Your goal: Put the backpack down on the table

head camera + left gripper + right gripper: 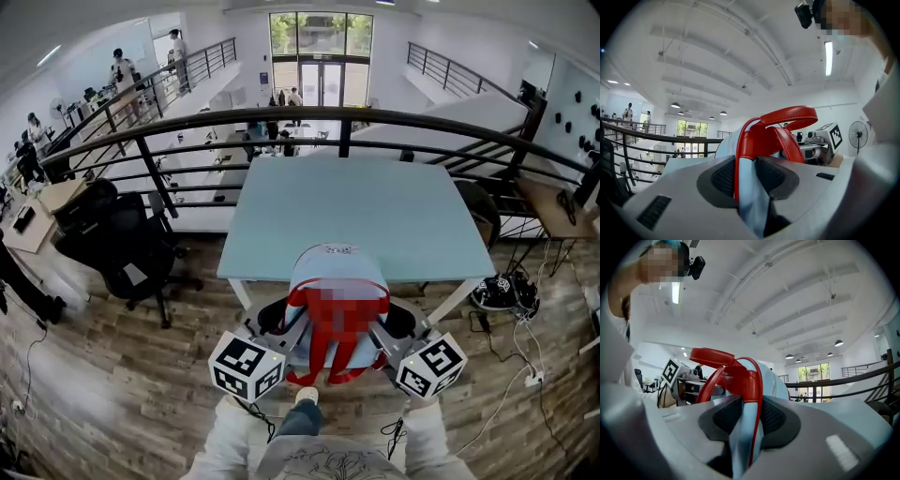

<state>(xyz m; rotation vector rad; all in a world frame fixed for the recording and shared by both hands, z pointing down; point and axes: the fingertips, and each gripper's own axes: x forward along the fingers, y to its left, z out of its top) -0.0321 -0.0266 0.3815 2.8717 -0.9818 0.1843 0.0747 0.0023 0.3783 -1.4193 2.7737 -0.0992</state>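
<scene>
Carrying is the step in hand: the pack is up off the floor and not yet set down. The table fills the middle of the head view, a pale blue-green top whose near edge runs just above my two tools.

The backpack hangs at lower centre, overlapping that near edge in the picture. From this angle I cannot tell whether it is already over the top or just short of it. It is light blue with red trim. As I read it, its long axis stands roughly upright, running up and down the frame. The rounded top sits toward the table, and the strap side is turned back toward me.

My left gripper and right gripper flank it at the sides. In each gripper view the jaws are clamped on a fold of light blue fabric edged in red, so both are grasping the backpack.

The red handle arches up above the left jaws, and the red straps dangle at the bottom of the head view, near my foot.

Next, I judge, both tools must go forward together until the pack's base clears the edge, then sink evenly. Only once it rests should I let the jaws part, keeping the loose straps from catching on the rim.
</scene>
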